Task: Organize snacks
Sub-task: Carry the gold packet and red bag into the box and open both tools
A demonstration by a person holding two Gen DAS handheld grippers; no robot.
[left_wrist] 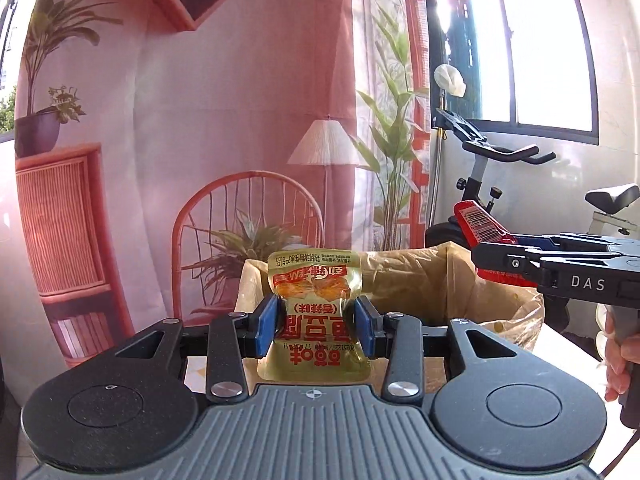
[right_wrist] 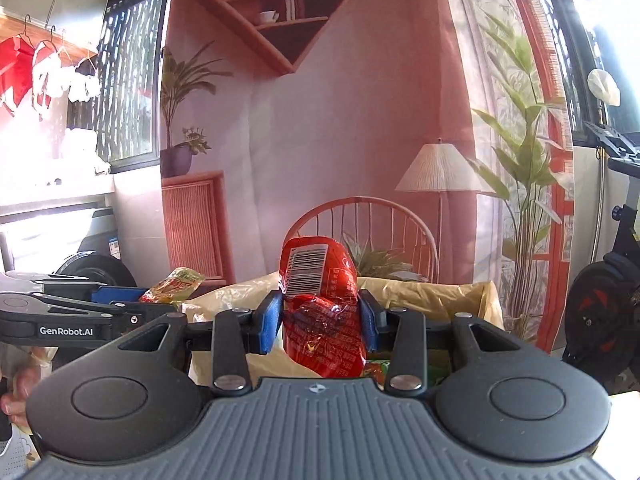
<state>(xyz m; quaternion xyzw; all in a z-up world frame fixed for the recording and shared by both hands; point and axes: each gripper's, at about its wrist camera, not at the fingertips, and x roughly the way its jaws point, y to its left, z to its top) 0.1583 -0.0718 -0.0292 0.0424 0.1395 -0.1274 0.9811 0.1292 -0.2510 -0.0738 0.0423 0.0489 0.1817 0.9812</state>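
My left gripper [left_wrist: 316, 326] is shut on a yellow snack packet [left_wrist: 314, 280] with red print, held upright in front of a box lined with a yellowish plastic bag [left_wrist: 420, 276]. My right gripper [right_wrist: 322, 320] is shut on a red snack packet [right_wrist: 320, 276] with a barcode label, held above the same lined box [right_wrist: 440, 292]. In the left wrist view the right gripper [left_wrist: 532, 264] comes in from the right with the red packet [left_wrist: 480, 226] over the box. In the right wrist view the left gripper [right_wrist: 132, 304] shows at the left with the yellow packet [right_wrist: 176, 282].
A printed backdrop with chair, lamp and plants [left_wrist: 240, 120] hangs behind the box. An exercise bike [left_wrist: 500, 168] stands at the right by the window. More snack packets [right_wrist: 380, 372] lie inside the box below my right gripper.
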